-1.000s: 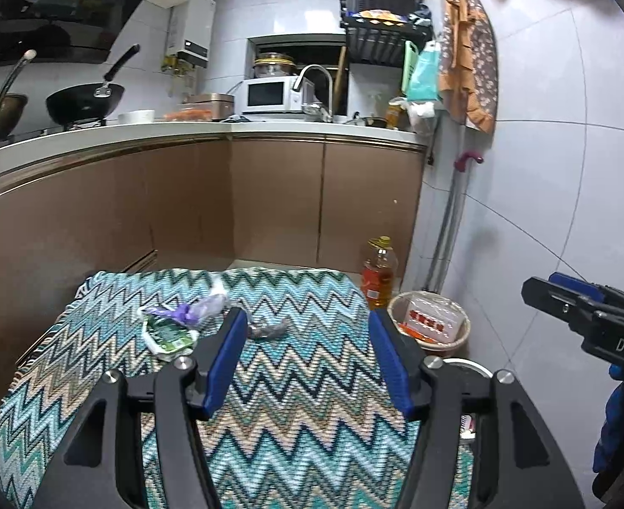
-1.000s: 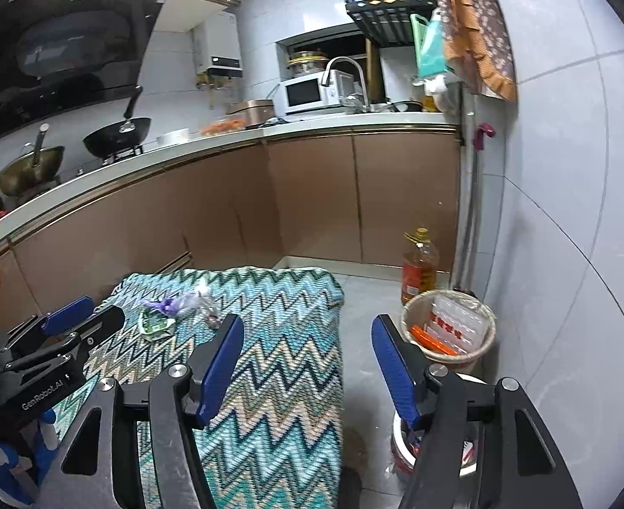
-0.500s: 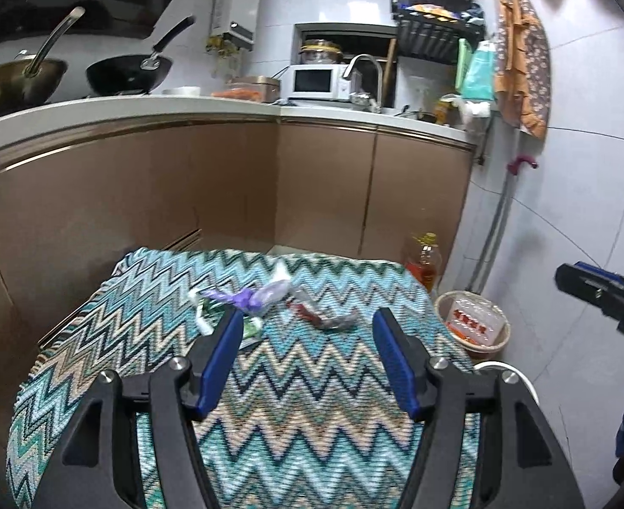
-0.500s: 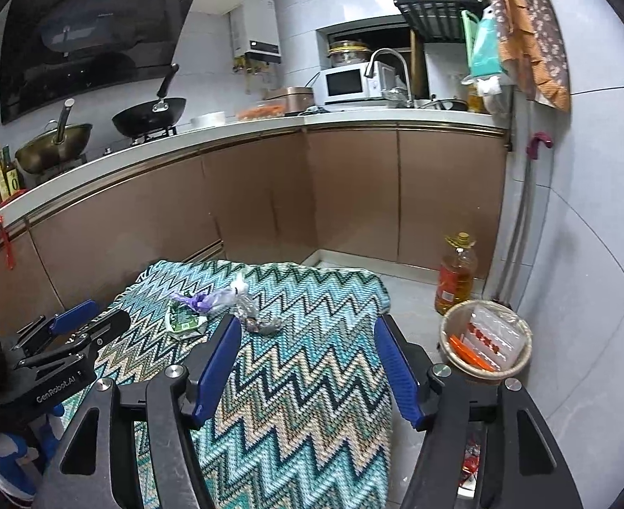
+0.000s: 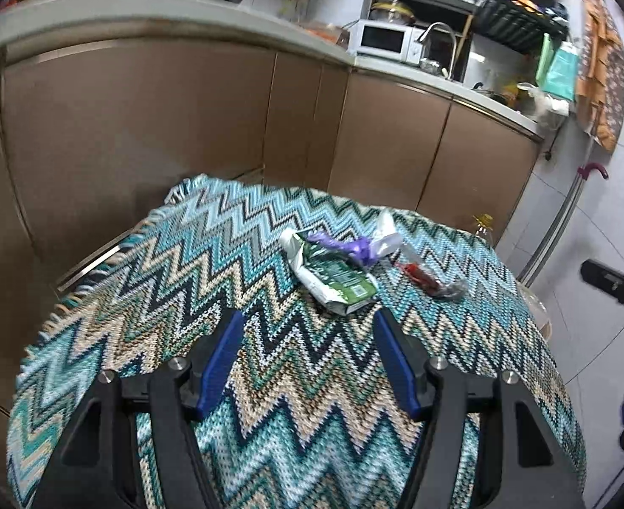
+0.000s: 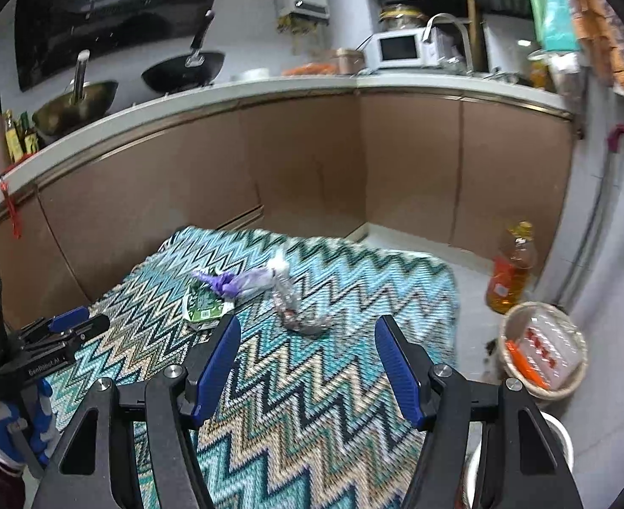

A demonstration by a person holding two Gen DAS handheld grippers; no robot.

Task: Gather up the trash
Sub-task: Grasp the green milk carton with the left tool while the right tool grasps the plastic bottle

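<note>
Trash lies together on a table under a zigzag cloth [image 5: 269, 352] [image 6: 312, 381]. A flattened green and white carton [image 5: 333, 278] [image 6: 205, 305] is nearest, with a crumpled purple wrapper [image 5: 350, 248] [image 6: 237, 282] and a white scrap [image 5: 386, 237] [image 6: 277, 264] behind it. A clear wrapper with red and dark bits [image 5: 435, 282] [image 6: 301, 318] lies to the right. My left gripper [image 5: 307, 322] hovers open just short of the carton. My right gripper [image 6: 307, 322] is open with the clear wrapper just beyond its tips. Nothing is held.
A woven waste basket [image 6: 543, 350] with packaging in it stands on the floor right of the table, beside an oil bottle [image 6: 511, 273]. Brown kitchen cabinets [image 6: 312, 161] run behind the table. A tiled wall [image 6: 609, 254] closes the right side.
Both grippers have moved forward and down toward the trash, which now looks larger and closer. The jaws stay open and empty.
</note>
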